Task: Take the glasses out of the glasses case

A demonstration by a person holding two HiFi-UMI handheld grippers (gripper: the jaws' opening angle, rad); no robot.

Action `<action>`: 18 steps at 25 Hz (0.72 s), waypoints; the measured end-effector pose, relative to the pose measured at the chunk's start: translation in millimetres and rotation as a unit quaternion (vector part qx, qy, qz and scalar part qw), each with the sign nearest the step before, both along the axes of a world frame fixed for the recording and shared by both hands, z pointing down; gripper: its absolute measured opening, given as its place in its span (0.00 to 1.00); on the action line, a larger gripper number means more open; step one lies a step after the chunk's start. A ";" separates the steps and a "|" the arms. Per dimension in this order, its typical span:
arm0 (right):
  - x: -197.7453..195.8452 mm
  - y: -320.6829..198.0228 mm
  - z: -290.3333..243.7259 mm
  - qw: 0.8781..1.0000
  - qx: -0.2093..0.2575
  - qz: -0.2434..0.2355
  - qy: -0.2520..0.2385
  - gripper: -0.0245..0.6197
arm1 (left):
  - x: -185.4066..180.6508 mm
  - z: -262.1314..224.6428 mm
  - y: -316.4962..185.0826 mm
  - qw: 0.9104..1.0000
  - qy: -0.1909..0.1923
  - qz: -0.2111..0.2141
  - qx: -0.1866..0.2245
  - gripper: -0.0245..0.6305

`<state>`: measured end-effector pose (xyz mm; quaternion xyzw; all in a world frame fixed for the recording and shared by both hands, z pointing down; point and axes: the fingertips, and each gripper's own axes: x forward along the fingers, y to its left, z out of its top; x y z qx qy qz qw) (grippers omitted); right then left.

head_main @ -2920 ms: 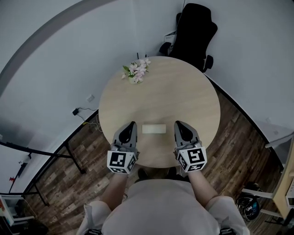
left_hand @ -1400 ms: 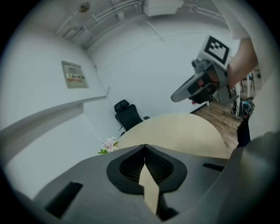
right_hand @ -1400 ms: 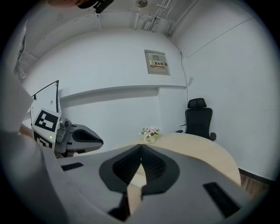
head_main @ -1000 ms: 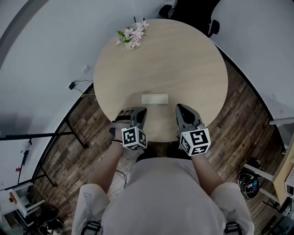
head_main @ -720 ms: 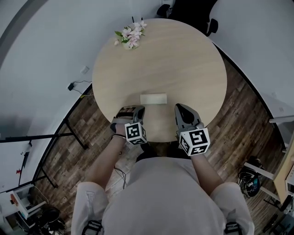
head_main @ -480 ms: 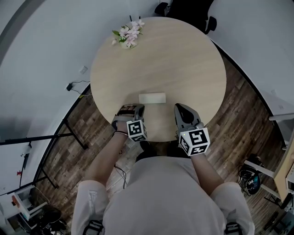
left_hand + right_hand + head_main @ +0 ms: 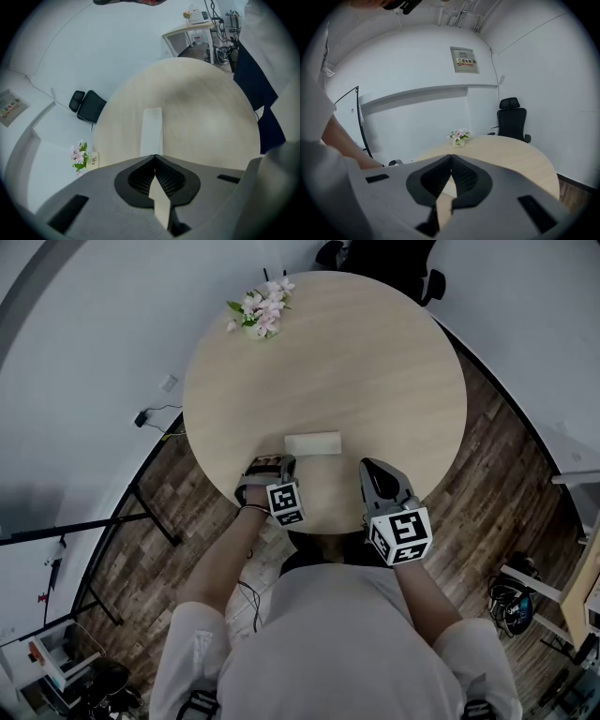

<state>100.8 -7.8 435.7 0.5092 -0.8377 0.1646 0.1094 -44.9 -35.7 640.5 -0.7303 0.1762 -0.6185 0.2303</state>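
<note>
A closed white glasses case (image 7: pixel 313 443) lies flat near the front edge of the round wooden table (image 7: pixel 328 352). My left gripper (image 7: pixel 277 465) sits just in front of the case's left end, tilted down, with its jaws closed and nothing between them. In the left gripper view the case (image 7: pixel 152 130) stretches away directly beyond the shut left gripper (image 7: pixel 154 156). My right gripper (image 7: pixel 369 467) hovers at the table's front edge, to the right of the case, shut and empty. The right gripper view shows the right gripper (image 7: pixel 451 157) with jaws together; the case is hidden there.
A small pot of pink flowers (image 7: pixel 257 311) stands at the table's far left edge. A black office chair (image 7: pixel 384 253) stands behind the table. White walls lie close on the left, and wooden floor (image 7: pixel 511 474) surrounds the table.
My left gripper has dropped toward the table and rolled, ending near the case's left end. The right gripper has stayed in place.
</note>
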 end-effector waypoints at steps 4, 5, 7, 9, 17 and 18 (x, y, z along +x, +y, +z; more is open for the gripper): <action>1.9 -4.4 7.9 1.000 -0.010 0.000 0.002 0.06 | 2.8 12.1 -4.6 1.000 -0.003 -0.002 -0.008 0.05; 2.6 -5.5 9.5 1.000 -0.013 0.001 0.002 0.06 | 3.7 15.2 -5.4 1.000 -0.005 0.000 -0.011 0.05; 3.4 -7.5 12.1 1.000 -0.017 0.001 0.002 0.06 | 5.2 21.2 -6.8 1.000 -0.009 0.004 -0.017 0.05; 2.8 -9.9 15.4 1.000 -0.020 0.001 0.002 0.06 | 4.9 26.7 -8.4 1.000 -0.013 0.008 -0.020 0.05; -0.8 -20.5 28.8 0.999 -0.035 -0.004 0.005 0.06 | -0.1 46.0 -14.5 0.999 -0.026 0.019 -0.023 0.05; -1.7 -21.7 30.1 0.999 -0.037 -0.006 0.005 0.06 | -0.6 47.6 -15.3 0.999 -0.027 0.019 -0.023 0.05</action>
